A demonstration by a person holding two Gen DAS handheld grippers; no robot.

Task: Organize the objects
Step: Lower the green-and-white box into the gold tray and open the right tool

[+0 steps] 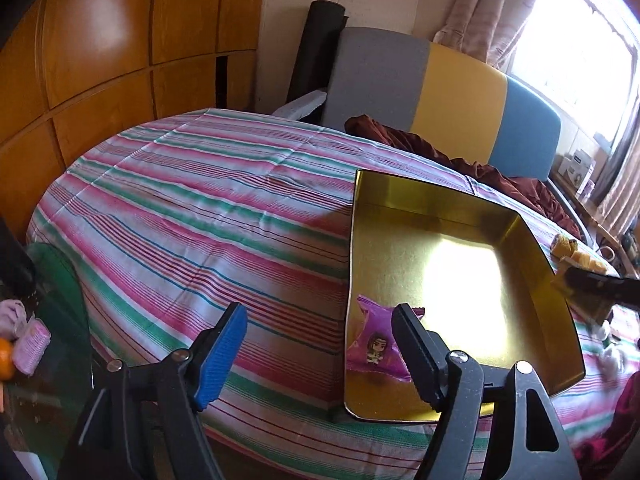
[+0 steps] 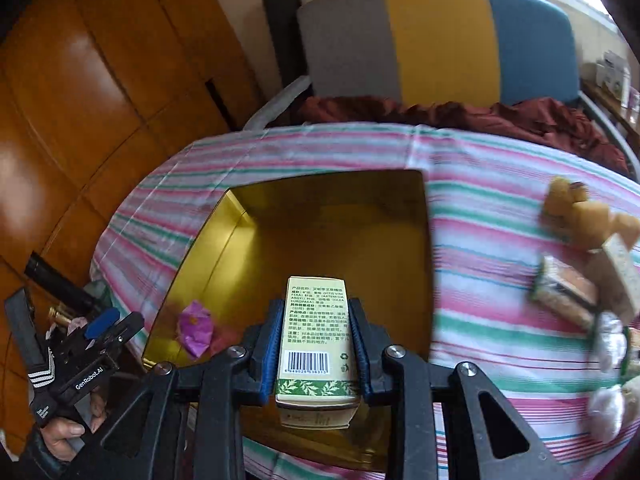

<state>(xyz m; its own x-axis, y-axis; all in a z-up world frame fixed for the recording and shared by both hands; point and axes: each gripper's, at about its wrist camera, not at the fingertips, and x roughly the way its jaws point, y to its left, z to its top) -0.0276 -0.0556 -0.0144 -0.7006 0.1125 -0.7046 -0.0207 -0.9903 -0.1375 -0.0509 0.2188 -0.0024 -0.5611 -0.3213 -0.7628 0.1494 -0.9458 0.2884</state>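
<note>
A gold tin (image 1: 460, 264) lies open on the striped cloth, with a purple snack packet (image 1: 374, 350) in its near left corner. My left gripper (image 1: 320, 354) hovers open over the tin's left rim, and nothing sits between its pads. In the right wrist view, my right gripper (image 2: 315, 306) is shut on a pale green carton (image 2: 316, 332) with a barcode, held above the near part of the tin (image 2: 320, 232). The purple packet (image 2: 194, 330) lies to the carton's left. The left gripper (image 2: 116, 326) shows at the lower left, held by a hand.
A yellow plush toy (image 2: 576, 216), small boxes (image 2: 568, 288) and white wrapped items (image 2: 608, 404) lie on the cloth right of the tin. A grey, yellow and blue chair back (image 1: 440, 84) with maroon cloth (image 1: 500, 172) stands behind. Wooden cabinets (image 1: 100, 60) line the left.
</note>
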